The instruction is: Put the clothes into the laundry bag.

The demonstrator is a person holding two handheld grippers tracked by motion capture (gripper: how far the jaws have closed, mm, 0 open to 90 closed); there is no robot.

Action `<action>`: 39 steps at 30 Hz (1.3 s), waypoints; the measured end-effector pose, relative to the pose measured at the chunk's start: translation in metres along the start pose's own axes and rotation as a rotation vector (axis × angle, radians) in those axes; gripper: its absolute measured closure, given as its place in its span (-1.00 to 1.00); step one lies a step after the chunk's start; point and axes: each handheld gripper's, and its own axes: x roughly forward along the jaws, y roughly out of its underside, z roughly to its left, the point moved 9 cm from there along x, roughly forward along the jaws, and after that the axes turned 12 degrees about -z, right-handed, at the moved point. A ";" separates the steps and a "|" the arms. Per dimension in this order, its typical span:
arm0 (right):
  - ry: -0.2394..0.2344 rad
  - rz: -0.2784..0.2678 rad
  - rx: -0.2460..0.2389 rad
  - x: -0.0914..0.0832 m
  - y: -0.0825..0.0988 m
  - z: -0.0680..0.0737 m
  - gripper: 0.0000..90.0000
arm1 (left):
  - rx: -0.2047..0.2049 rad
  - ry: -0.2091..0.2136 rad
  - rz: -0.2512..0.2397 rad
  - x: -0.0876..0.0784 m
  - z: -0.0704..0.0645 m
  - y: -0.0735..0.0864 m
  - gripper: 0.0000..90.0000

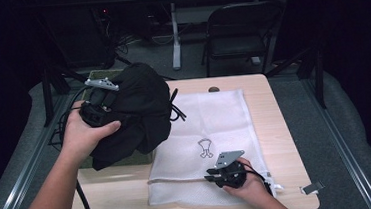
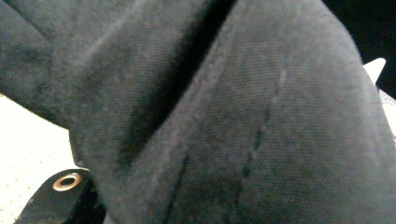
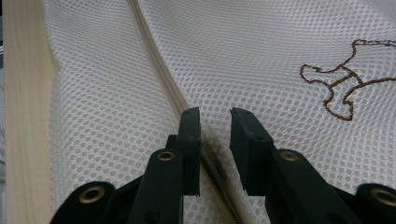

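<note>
In the high view, the left gripper is raised over the desk's left edge and is buried in a black garment, which bulges in a bundle above a green box near the far left corner; the jaws themselves are hidden in the cloth there. A white mesh bag lies flat on the middle of the desk, reaching from near the far edge to near the near edge, with a small brown stitched figure on it. The right gripper rests on the bag's near part, close to the near edge, and a small metal clip lies at the near right corner. In the left gripper view, dark folds of the garment cover nearly everything in front of the camera, with one jaw base at the bottom left; whether the pads are clenched on the cloth I cannot tell. In the right gripper view, the right gripper stands released, its jaws apart with a clear gap, set down over the bag's zipper, which runs diagonally between them; the stitched figure lies to the right and the desk's wood shows along the left.
</note>
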 end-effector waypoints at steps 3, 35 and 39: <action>0.000 0.019 -0.007 0.003 0.003 0.001 0.53 | 0.006 0.001 0.004 0.002 -0.001 0.001 0.48; 0.015 0.059 -0.033 0.007 0.007 -0.001 0.97 | 0.032 0.097 0.016 0.047 -0.023 0.001 0.48; -0.006 0.048 -0.010 0.007 0.004 -0.002 0.97 | 0.031 0.099 0.010 0.049 -0.020 0.001 0.48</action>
